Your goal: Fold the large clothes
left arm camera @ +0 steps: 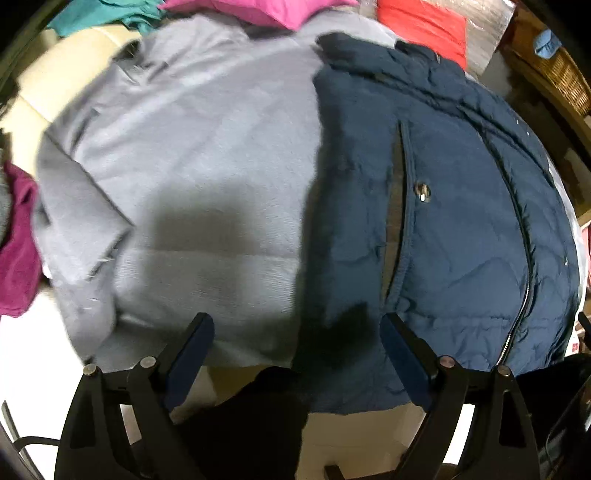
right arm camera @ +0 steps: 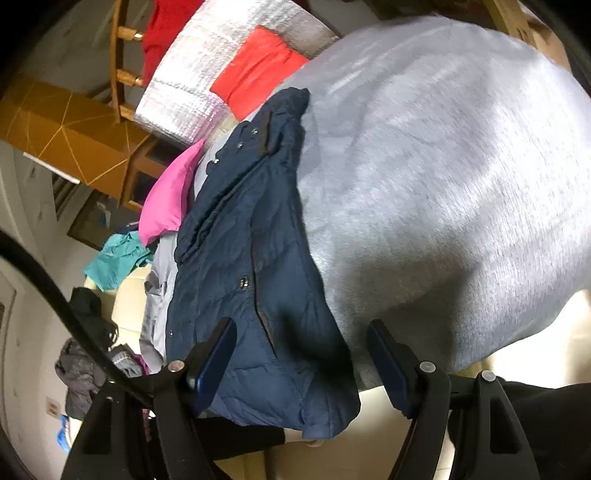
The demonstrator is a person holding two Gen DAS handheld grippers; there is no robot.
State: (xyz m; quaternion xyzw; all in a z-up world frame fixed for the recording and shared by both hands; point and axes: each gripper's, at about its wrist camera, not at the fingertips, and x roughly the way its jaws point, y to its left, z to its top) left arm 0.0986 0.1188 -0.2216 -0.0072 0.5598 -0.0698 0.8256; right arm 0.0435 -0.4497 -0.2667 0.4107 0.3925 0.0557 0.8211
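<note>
**Folding not yet begun: both grippers over the near hem**

Hovering above the clothes, neither gripper has cloth in it. The navy padded jacket (left arm camera: 454, 221) lies spread flat, zip side up, on top of a larger grey sweater (left arm camera: 192, 155), which is also laid out flat on the cream table (left arm camera: 44, 74). No fold shows in either garment; sleeves and hems look unturned as far as I can see. Judgement: the task is at its start, with every fold of the jacket left to do, and the sweater after it.

Left gripper (left arm camera: 297, 343): pointed steeply down at the near edge, where the jacket's side meets the grey sweater. Its fingers stand wide apart, nothing between them, pads clear of the cloth.

Right gripper (right arm camera: 301, 349): angled less steeply, looking along the jacket from its near corner. Fingers apart here too; the jacket's hem lies below the gap, not pinched.

Background: pink cloth (left arm camera: 266, 13), red cloth (left arm camera: 421, 26) and teal cloth (left arm camera: 107, 14) sit at the far side, apart from the work. A heap of dark clothes (right arm camera: 85, 373) lies off to one side.

Likely next: both grippers settle on the near hem and close.
</note>
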